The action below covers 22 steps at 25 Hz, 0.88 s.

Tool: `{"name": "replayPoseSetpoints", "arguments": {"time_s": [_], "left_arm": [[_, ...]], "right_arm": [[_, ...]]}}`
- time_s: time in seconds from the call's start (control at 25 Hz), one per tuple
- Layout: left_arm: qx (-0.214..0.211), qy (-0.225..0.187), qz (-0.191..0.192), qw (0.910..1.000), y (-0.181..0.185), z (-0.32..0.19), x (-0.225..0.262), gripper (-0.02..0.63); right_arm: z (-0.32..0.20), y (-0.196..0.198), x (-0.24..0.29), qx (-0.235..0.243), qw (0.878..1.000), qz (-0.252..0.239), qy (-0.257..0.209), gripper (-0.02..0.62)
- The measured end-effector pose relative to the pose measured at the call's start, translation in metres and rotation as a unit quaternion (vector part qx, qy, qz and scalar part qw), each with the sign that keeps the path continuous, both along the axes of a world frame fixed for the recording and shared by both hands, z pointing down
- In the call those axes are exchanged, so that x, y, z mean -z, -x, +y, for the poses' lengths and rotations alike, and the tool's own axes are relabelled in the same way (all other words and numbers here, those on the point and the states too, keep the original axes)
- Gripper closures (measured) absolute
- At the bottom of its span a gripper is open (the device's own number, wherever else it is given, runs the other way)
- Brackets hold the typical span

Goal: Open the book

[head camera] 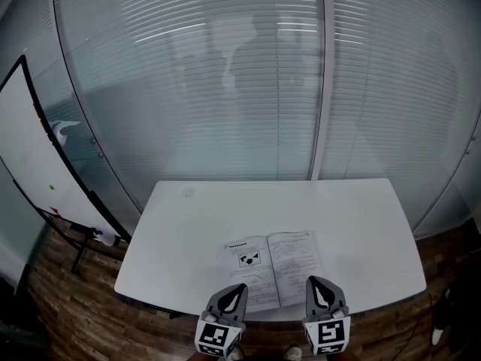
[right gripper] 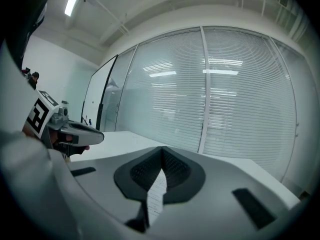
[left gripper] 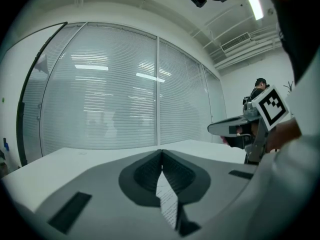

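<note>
Seemingly between left gripper (head camera: 237,292), right gripper (head camera: 317,286): open book (head camera: 272,265)

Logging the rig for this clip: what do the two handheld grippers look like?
Both match: the left gripper and right gripper have light grey bodies tapering to a point, dark ribbed pads inside, and a white cube with black square markers at the back.

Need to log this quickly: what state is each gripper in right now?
Left gripper: closed, holding nothing.
Right gripper: closed, holding nothing.
</note>
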<state>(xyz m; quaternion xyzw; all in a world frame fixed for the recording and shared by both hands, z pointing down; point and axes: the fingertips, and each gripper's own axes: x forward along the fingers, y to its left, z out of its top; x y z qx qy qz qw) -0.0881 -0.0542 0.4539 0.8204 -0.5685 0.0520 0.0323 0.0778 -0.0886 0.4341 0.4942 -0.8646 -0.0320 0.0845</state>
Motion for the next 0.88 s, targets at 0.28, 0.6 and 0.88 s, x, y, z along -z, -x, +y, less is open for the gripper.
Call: {"name": "replayPoseSetpoints", "arguments": {"time_s": [0.28, 0.6, 0.88], "left_arm": [[0.002, -0.008, -0.003, 1.0000, 0.0016, 0.0026, -0.0003, 0.592], [-0.007, -0.010, -0.003, 0.9999, -0.0060, 0.0013, -0.0003, 0.592], [-0.008, 0.010, -0.001, 0.9999, -0.0063, -0.0005, -0.0087, 0.592]], "right_arm": [[0.0010, -0.0029, -0.0041, -0.004, 1.000, -0.011, 0.003, 0.591], [0.0039, -0.0065, -0.0031, -0.005, 1.000, -0.004, 0.005, 0.592], [-0.0022, -0.0065, -0.0042, -0.008, 1.000, -0.004, 0.013, 0.592]]}}
